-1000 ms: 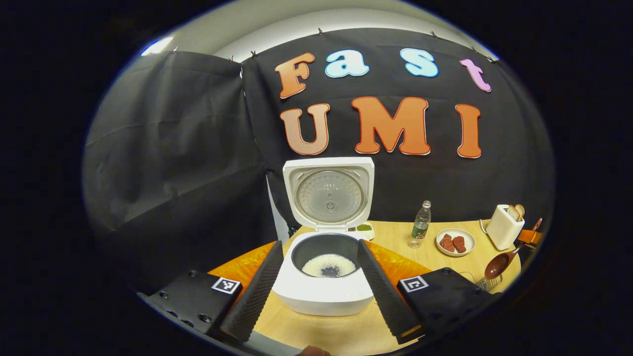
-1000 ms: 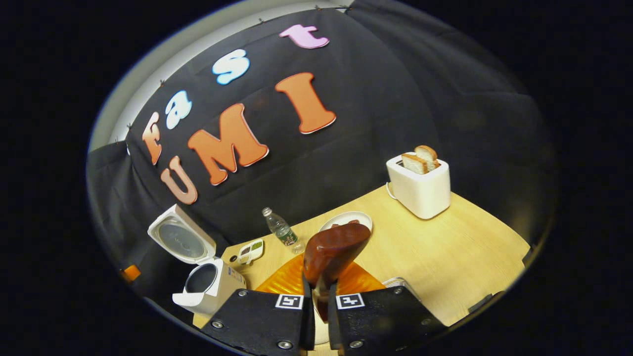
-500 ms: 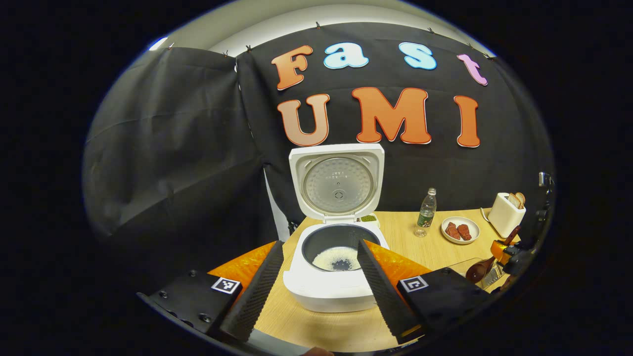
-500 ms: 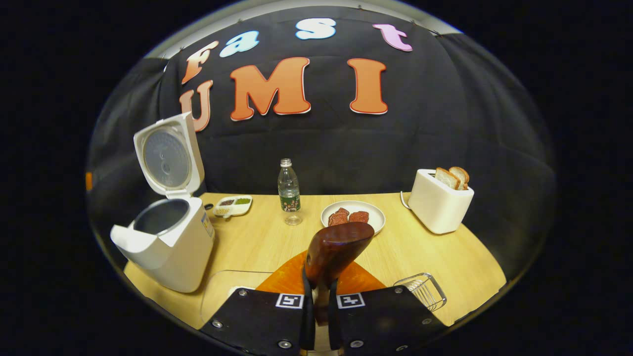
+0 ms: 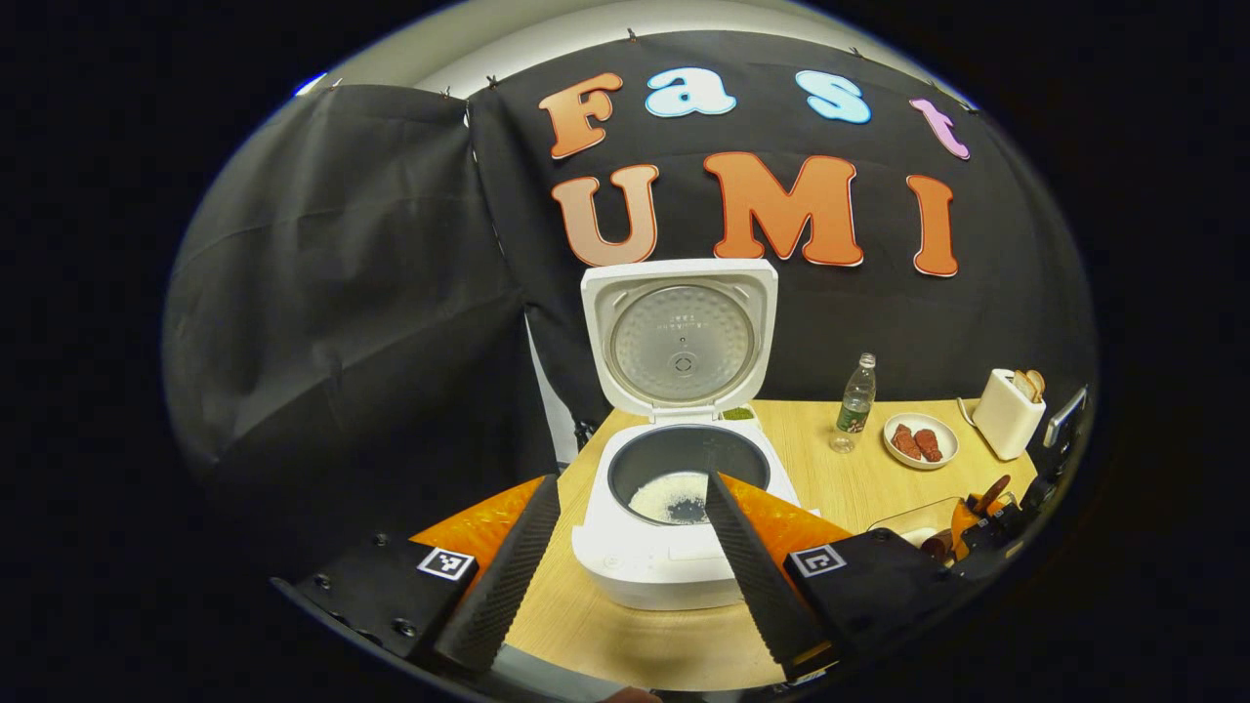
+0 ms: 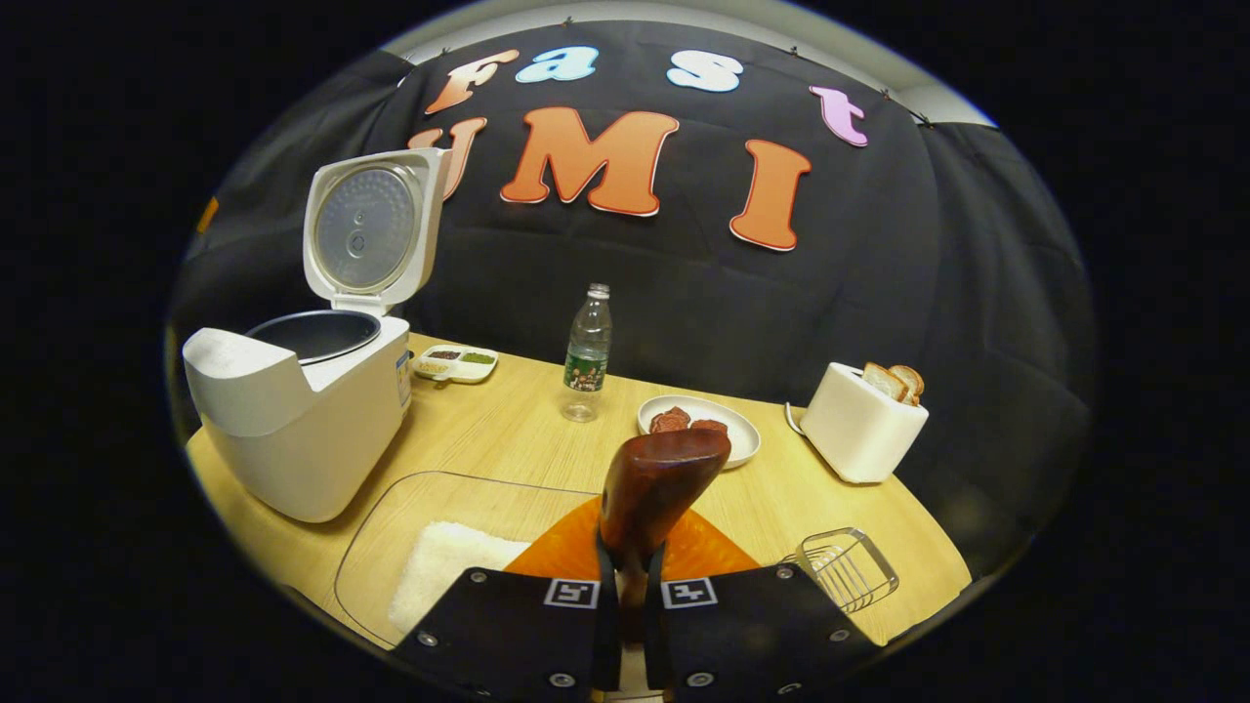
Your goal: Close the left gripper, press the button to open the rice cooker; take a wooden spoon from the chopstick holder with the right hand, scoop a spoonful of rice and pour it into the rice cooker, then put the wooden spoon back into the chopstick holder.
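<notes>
- On the desk, the rice cooker sits with its lid flipped straight up, so the button press looks done. There's already some rice in the pot, seen from the left gripper view.
- Right claw is clamped narrow on the handle of the wooden spoon, bowl sticking up and forward. Makes sense to hold it low on the handle, since that leaves the bowl free for scooping or dropping back in the holder.
- Spoon bowl faces away in the right gripper view, so no way to tell if anything's in it.
- Clear tray with white rice is right under the right claw, and the wire chopstick holder is just off to its right, empty. Could be heading to either; my guess is the holder, given rice is already in the pot.
- Left claw is spread wide, holding nothing, parked in front of the cooker, basically out of the way.
- Versus half a second ago: the right gripper view has swung so the cooker looks closer and the tray shows more. In the left gripper view the cooker sits a bit higher and the right claw has dropped lower toward the tray.
</notes>
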Action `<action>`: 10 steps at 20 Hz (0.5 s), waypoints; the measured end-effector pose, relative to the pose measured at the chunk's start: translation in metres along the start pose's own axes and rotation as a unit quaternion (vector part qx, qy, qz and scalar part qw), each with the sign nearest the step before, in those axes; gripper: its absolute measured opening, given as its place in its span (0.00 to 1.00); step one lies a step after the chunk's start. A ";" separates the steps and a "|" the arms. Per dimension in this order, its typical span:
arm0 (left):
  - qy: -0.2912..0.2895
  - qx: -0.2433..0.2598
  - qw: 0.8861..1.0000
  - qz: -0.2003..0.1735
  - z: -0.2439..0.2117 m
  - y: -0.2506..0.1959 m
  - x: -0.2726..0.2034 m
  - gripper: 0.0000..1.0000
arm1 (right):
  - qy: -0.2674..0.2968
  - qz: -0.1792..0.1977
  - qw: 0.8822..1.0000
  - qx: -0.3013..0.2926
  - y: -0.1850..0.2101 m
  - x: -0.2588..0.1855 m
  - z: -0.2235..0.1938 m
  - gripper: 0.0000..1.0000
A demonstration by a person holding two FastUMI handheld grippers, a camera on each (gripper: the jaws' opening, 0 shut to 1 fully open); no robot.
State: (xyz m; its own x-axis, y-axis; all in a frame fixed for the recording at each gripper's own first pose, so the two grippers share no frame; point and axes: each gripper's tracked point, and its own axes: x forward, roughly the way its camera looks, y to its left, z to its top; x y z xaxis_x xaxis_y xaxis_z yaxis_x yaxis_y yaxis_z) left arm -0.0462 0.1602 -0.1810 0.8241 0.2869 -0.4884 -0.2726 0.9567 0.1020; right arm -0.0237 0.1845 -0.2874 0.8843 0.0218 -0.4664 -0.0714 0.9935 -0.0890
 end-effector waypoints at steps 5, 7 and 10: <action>0.010 0.012 1.000 0.005 -0.008 0.010 0.002 1.00 | 0.039 0.040 0.996 0.071 0.037 -0.008 -0.006 0.09; 0.013 0.012 1.000 0.007 -0.012 0.016 0.001 1.00 | 0.064 0.051 0.990 0.113 0.045 -0.008 -0.006 0.09; 0.016 0.005 1.000 0.003 -0.008 0.023 0.003 1.00 | 0.099 0.050 0.975 0.194 0.040 0.001 -0.007 0.09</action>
State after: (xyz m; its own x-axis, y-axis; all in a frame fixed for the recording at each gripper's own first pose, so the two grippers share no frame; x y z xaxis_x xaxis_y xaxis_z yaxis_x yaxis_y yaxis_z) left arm -0.0541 0.1830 -0.1867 0.8064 0.2905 -0.5150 -0.2714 0.9557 0.1141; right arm -0.0289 0.2232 -0.2975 0.7728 0.1372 -0.6197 0.0603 0.9561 0.2869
